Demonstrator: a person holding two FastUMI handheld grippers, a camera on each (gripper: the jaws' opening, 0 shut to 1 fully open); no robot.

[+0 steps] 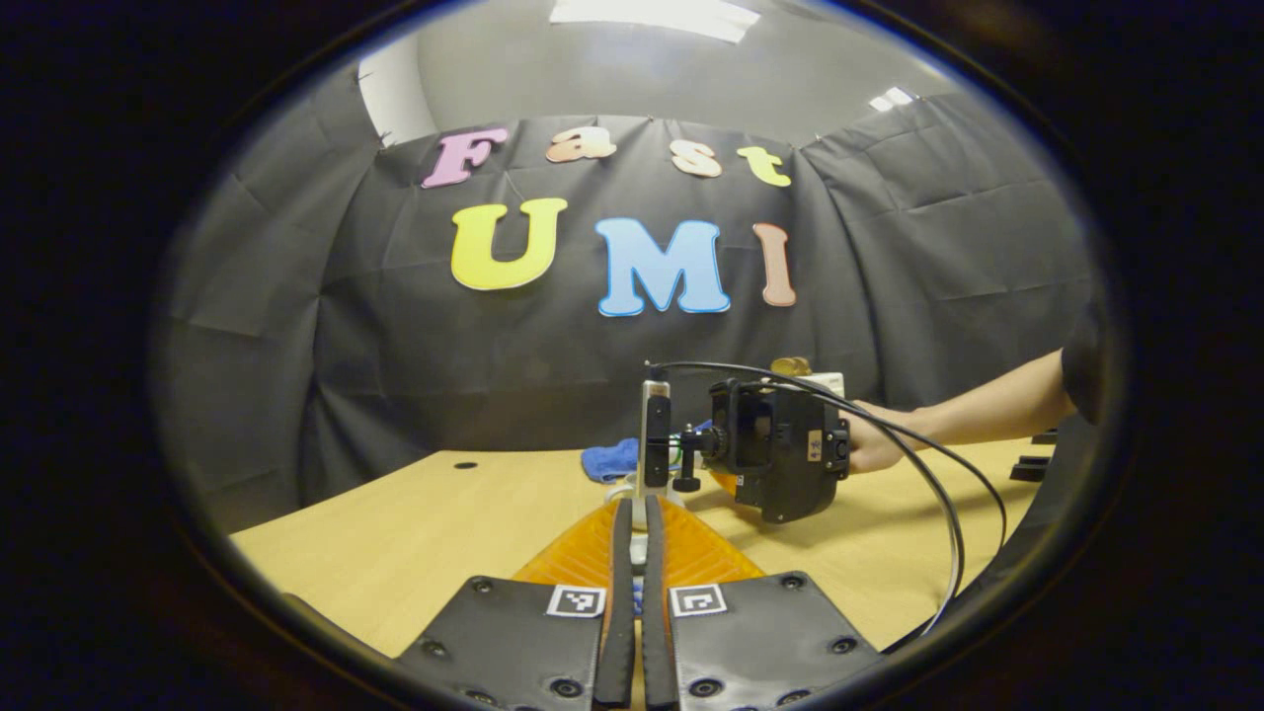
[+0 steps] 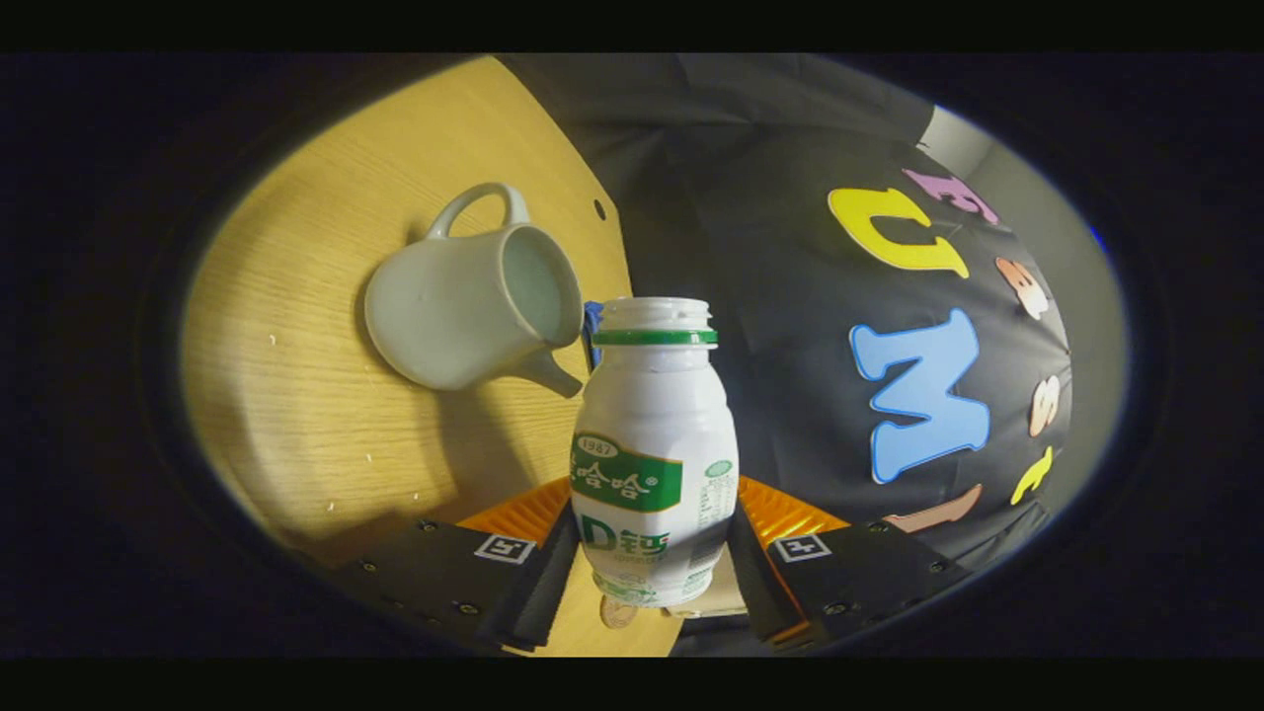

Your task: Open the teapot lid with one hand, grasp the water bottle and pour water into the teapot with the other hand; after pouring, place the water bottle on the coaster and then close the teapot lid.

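Right gripper [image 2: 652, 568] clamped on the water bottle [image 2: 654, 444], mouth beside the open teapot [image 2: 464, 306]. Left gripper [image 1: 632, 523] pinched together; contents unclear

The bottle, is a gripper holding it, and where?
Yes. The right gripper holds the water bottle by its lower body, one finger on each side. It is tipped toward the open teapot.

L gripper [image 1: 637, 553] fingers nearly together over wooden table [image 1: 415, 533]; R gripper [image 1: 780, 449] ahead, hand [image 1: 874, 439] holding it.
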